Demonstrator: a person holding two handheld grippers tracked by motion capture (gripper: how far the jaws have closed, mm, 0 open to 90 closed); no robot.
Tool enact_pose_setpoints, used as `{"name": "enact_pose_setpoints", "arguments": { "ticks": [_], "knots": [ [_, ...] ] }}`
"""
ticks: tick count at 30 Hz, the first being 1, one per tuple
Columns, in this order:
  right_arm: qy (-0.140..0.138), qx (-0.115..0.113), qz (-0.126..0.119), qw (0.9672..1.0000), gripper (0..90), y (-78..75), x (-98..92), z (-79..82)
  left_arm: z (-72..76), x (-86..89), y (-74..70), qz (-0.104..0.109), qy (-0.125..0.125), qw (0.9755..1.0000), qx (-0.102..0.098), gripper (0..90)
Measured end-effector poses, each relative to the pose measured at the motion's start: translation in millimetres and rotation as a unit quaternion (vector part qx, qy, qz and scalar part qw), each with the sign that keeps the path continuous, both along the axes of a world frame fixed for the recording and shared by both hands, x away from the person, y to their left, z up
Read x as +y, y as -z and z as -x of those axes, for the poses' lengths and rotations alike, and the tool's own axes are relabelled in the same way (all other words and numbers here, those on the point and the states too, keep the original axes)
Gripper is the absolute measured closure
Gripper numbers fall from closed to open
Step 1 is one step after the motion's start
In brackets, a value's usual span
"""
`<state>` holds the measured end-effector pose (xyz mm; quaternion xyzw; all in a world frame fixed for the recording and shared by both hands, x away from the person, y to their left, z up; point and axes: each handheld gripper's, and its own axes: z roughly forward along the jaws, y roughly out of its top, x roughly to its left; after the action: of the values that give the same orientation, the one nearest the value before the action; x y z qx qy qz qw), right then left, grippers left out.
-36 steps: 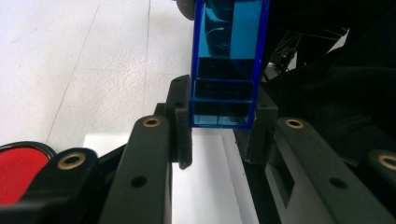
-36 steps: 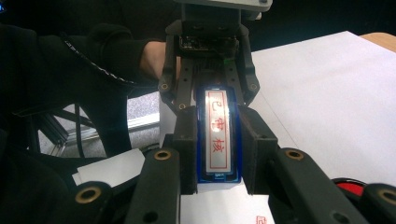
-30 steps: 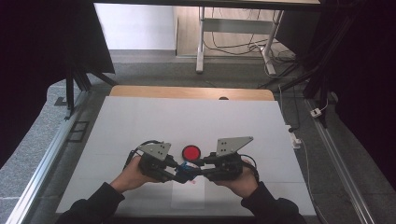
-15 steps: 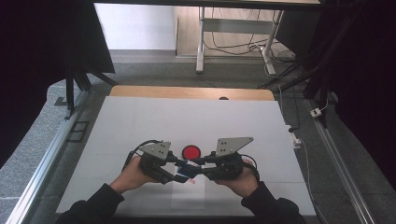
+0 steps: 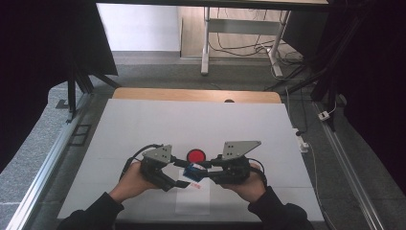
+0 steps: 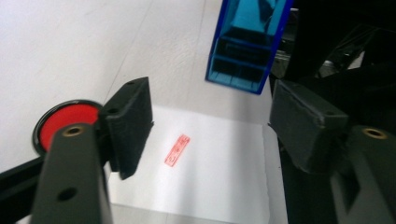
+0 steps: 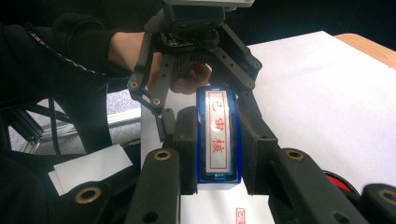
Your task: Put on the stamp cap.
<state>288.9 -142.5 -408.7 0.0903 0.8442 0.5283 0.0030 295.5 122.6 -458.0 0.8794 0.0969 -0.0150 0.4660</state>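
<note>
A blue stamp (image 7: 218,140) with red characters on its white face is clamped between the pads of my right gripper (image 7: 218,158), which holds it above the table. In the high view the stamp (image 5: 194,171) hangs between the two grippers. My left gripper (image 6: 217,121) faces it, and its jaws have just been opening; the stamp (image 6: 247,42) stands just ahead of the pads, untouched. Below lies a white paper sheet (image 6: 219,172) bearing a small red imprint (image 6: 177,150). A round red ink pad (image 5: 195,155) sits just beyond the stamp.
The white table cover (image 5: 201,124) stretches far behind the ink pad. A wooden edge (image 5: 196,95) ends the table at the back. Metal rails (image 5: 52,158) run along both sides, and a cable with a plug (image 5: 302,141) lies at the right.
The left gripper's jaws have spread apart beside the stamp. Both hands stay where they were, and the right gripper still holds the stamp.
</note>
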Motion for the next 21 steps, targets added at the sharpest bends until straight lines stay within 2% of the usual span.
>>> {"name": "enact_pose_setpoints", "arguments": {
  "ticks": [6,13,17,21],
  "knots": [
    [0.006,-0.003,0.0,1.0,70.9,-0.3,-0.9,0.1,4.5,8.0,-1.5,0.002,-0.037,0.9993,0.008,20.9],
    [0.014,-0.004,0.004,0.9999,70.9,-0.9,-2.1,-0.3,8.8,16.8,-3.6,0.005,-0.067,0.9976,0.019,11.1],
    [0.021,-0.005,0.009,0.9997,70.8,-1.1,-3.2,-0.7,14.7,21.0,-4.5,-0.008,-0.09,0.9958,0.016,5.9],
    [0.028,-0.005,0.014,0.9995,70.8,-1.3,-5.0,-1.8,20.7,27.6,-4.3,-0.008,-0.111,0.9936,0.02,3.7]
  ]
}}
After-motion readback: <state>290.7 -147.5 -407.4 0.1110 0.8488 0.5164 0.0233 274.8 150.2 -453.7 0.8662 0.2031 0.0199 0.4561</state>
